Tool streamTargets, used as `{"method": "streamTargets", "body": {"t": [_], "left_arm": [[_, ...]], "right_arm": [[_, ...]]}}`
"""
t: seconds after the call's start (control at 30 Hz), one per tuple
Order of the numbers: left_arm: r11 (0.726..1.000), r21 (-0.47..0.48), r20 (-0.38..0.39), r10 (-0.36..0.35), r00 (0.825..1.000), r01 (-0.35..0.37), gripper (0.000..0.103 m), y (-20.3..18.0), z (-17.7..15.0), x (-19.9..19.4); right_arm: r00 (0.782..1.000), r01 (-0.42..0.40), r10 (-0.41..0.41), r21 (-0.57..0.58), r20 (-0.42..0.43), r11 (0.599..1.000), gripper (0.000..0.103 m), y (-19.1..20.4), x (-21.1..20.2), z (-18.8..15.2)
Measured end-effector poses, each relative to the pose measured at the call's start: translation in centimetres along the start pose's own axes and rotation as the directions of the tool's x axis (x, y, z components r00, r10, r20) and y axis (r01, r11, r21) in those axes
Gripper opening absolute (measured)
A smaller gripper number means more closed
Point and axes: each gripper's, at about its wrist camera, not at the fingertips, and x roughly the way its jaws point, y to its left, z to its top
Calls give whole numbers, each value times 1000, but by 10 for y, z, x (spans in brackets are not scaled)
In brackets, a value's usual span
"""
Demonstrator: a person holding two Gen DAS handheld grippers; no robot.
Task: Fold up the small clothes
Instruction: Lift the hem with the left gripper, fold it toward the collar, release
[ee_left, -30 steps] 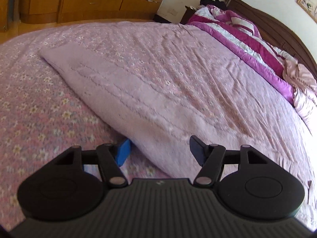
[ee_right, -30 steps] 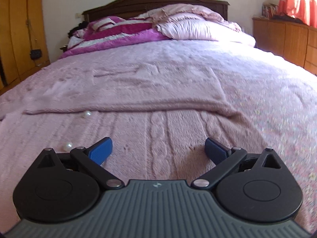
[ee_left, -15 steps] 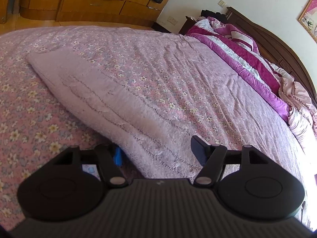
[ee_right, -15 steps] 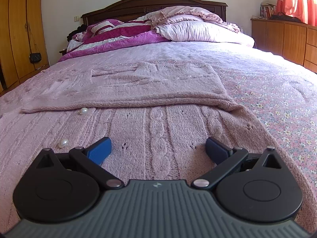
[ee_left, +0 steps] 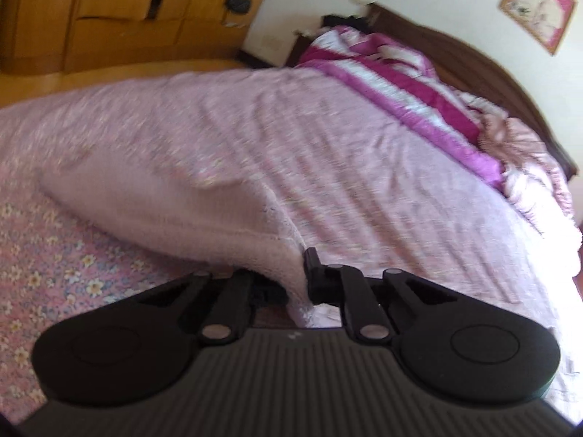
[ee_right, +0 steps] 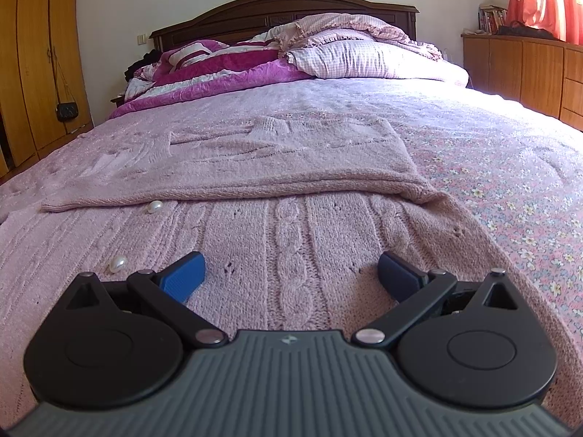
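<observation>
The left claw (ee_left: 297,276) is clamped on the near edge of a pale pink knitted sweater (ee_left: 189,215). Its jaws have just been closing, and the knit is pinched between them, bunching into a raised ridge. In the earlier left wrist view this claw stood wide, one blue pad tucked under the sweater's edge and the other above it; now the edge is gripped and lifted off the floral bedspread (ee_left: 54,266), and the wardrobe (ee_left: 109,11) and a framed picture (ee_left: 538,6) sit lower in the frame than before. The left pad is hidden behind the bunched knit, and this whole view is blurred, so the stitch pattern cannot be made out.

In the right wrist view the right claw (ee_right: 291,276) stands wide, its blue pads (ee_right: 184,275) just above the cable-knit front of the sweater (ee_right: 291,240), gripping nothing. Whether the pads touch the knit is hard to tell. It matches the earlier frames, with no visible shift. The sweater lies spread across the foot end of the bed, its upper part folded over in a flat layer (ee_right: 255,160). Two pearl buttons (ee_right: 155,206) show near the left pad. Beyond, towards the headboard (ee_right: 284,11), are a magenta quilt (ee_right: 218,69) and a checked pillow (ee_right: 364,60). The sweater's near edge is cut off behind the claw body.
</observation>
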Motion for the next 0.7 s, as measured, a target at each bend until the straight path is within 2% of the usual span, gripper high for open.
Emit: {"method": "streamTargets", "body": {"t": [0.23,0.4,0.53,0.7], "left_arm": [[994,51,69,-103,992,100,9,-42,4,-36],[978,120,132,-185,974,170,9,-83,7,-60],[958,148,123,-264,957,245,9,-115,3,-70],[912,266,70,-341,937,312,9,-160,-18,-75]], "right_arm": [[1000,0,0,-2,3,1000,103,0,-1,0],[1000,-14,14,13,9,1000,103,-4,-2,-1],[1000,-24,23,23,15,999,103,-5,-3,-2],[999,-27,26,24,21,999,103,-6,-3,-3]]}}
